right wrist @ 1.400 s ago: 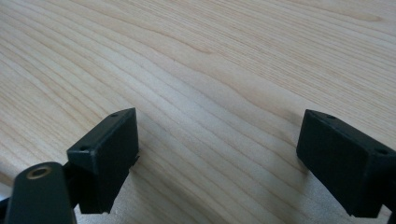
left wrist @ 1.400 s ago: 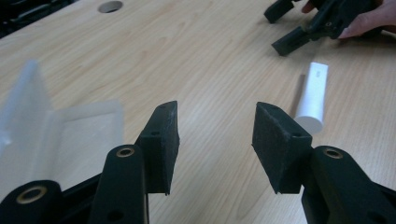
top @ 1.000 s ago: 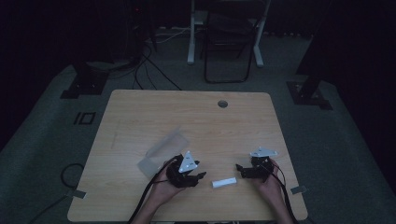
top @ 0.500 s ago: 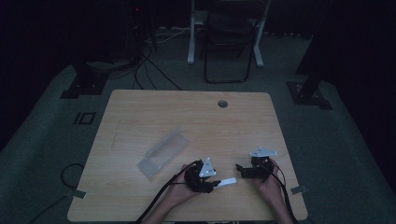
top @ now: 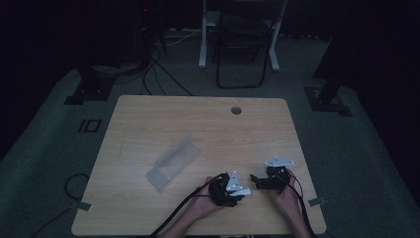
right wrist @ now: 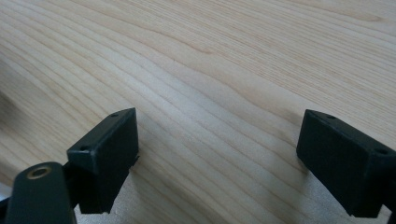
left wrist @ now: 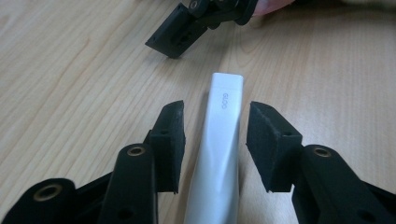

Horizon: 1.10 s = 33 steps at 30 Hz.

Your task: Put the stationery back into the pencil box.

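Left gripper (left wrist: 212, 140) straddles the white tube (left wrist: 219, 154) near the table's (top: 148, 114) front edge, jaws just closing in, not gripping; right gripper (right wrist: 217, 158) waits wide.

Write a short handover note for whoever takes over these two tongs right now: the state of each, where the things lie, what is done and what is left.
Left tongs: jaws have just been closing around the white tube, which lies flat on the table between the pads; a gap shows on both sides, so no grip yet.
Right tongs: open wide, nothing between the jaws, low over bare wood to the right of the tube.
Clear plastic bag: flat on the table, up and left of both hands, untouched.
Done: left tongs lined up along the tube.
Left: close on the tube and lift it; probably it goes to the bag.
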Motion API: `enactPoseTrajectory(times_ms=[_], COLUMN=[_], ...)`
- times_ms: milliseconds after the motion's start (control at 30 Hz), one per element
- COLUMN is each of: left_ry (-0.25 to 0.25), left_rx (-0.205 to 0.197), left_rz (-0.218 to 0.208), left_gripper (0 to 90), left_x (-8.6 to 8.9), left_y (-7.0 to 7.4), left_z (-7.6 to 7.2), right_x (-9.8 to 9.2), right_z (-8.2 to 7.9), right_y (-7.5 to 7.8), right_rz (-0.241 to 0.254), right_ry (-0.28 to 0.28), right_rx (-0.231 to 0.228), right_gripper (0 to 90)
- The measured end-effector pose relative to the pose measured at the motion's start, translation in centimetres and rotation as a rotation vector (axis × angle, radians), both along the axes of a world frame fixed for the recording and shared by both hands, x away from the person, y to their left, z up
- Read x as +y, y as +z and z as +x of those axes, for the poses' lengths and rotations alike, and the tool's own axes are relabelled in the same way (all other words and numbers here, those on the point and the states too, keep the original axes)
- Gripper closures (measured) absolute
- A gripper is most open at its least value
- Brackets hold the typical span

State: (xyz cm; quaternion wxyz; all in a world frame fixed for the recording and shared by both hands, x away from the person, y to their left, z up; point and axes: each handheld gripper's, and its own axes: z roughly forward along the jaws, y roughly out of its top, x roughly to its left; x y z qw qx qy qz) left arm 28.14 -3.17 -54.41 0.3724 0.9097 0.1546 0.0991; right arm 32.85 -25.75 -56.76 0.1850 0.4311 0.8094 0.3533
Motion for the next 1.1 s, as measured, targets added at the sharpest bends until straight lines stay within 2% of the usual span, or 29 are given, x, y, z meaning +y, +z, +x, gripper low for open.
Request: enactPoseTrajectory(times_ms=[133, 300, 433, 600, 1100], left_ry=[-0.008, -0.017, -0.022, -0.033, -0.016], left_rx=[0.001, 0.019, 0.025, 0.031, 0.016], left_rz=[0.012, 0.043, 0.048, 0.046, 0.036], left_gripper=[62.6, 64.4, 66.0, 70.1, 70.8], left_x=[-0.6, -1.4, -1.7, -1.7, -1.2], left_y=[-0.3, -0.9, -0.9, -0.9, -0.3], left_z=[0.2, 0.4, 0.5, 0.6, 0.6], right_x=[0.0, 0.0, 0.0, 0.0, 0.0], right_z=[0.0, 0.0, 0.0, 0.0, 0.0], right_y=[0.0, 0.0, 0.0, 0.0, 0.0], right_rz=[0.000, -0.001, 0.000, 0.000, 0.000], right_ry=[0.000, 0.001, 0.000, 0.000, 0.000], right_rx=[0.000, -0.001, 0.000, 0.001, 0.000], right_gripper=[12.8, 12.8, 12.8, 12.8, 12.8])
